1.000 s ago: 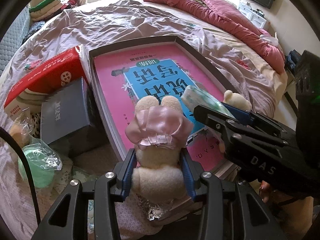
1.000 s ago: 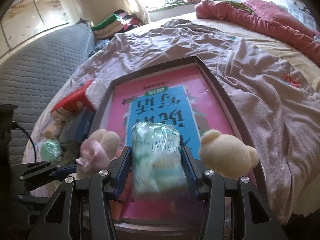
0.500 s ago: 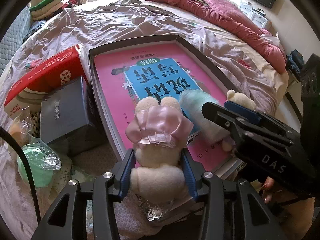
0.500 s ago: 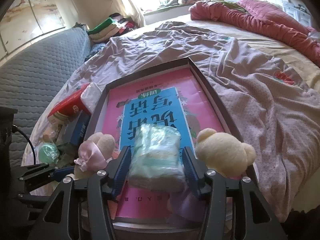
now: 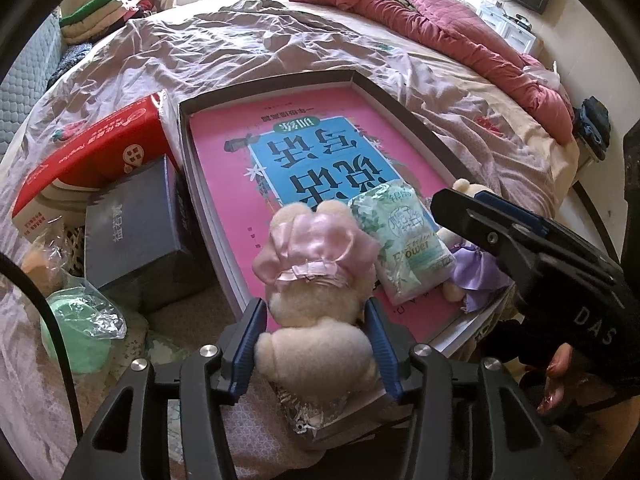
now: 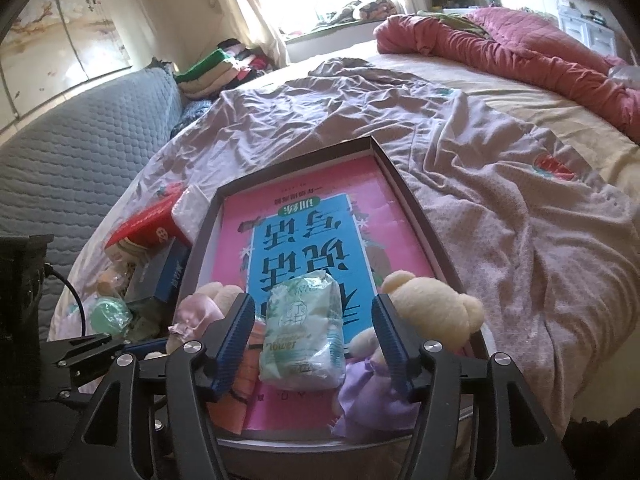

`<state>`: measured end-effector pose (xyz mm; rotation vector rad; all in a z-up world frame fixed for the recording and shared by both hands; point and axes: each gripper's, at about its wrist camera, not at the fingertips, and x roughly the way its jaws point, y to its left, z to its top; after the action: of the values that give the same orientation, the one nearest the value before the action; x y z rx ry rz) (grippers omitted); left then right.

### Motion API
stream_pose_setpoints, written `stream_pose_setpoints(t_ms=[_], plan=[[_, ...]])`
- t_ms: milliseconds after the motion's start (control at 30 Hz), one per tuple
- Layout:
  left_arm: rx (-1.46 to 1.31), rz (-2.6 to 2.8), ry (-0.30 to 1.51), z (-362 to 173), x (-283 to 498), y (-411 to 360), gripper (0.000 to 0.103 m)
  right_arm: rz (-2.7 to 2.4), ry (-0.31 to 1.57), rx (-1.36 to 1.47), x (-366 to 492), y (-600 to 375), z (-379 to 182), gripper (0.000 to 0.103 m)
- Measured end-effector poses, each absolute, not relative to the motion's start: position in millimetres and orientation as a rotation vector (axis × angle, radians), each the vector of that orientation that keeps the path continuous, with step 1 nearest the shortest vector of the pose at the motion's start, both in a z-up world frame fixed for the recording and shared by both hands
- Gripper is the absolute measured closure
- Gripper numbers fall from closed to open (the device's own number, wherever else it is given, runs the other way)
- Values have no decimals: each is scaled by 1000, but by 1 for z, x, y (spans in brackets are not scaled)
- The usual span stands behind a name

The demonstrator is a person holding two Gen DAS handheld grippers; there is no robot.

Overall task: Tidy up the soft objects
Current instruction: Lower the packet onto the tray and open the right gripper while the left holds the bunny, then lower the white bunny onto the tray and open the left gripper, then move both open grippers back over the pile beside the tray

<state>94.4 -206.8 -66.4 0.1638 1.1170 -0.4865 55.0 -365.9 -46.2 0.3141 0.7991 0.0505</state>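
Plastic-wrapped tissue pack (image 6: 304, 336) loose between parted right gripper (image 6: 312, 344) fingers; left gripper (image 5: 316, 344) clamped on plush bunny (image 5: 316, 280).

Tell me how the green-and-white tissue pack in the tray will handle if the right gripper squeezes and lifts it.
The tissue pack looks soft, so it would probably squash between the fingers. Its glossy, crinkled wrapper may be a bit slippery. It lies flat on the pink book inside the tray, so it seems unlikely to roll, and probably lifts easily.
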Motion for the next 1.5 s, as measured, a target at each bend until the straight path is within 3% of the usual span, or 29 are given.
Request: stream_pose_setpoints(t_ms=[333,600,1500], plan=[[151,-482,1077,-51,91,-203,40,34,778,303,48,-366,-35,34],[151,-480,1026,-31,83,-195,38,28,751,274,42,-359,-22,29],[76,-379,903,30,61,-126,24,41,647,151,16,-322,30,26]])
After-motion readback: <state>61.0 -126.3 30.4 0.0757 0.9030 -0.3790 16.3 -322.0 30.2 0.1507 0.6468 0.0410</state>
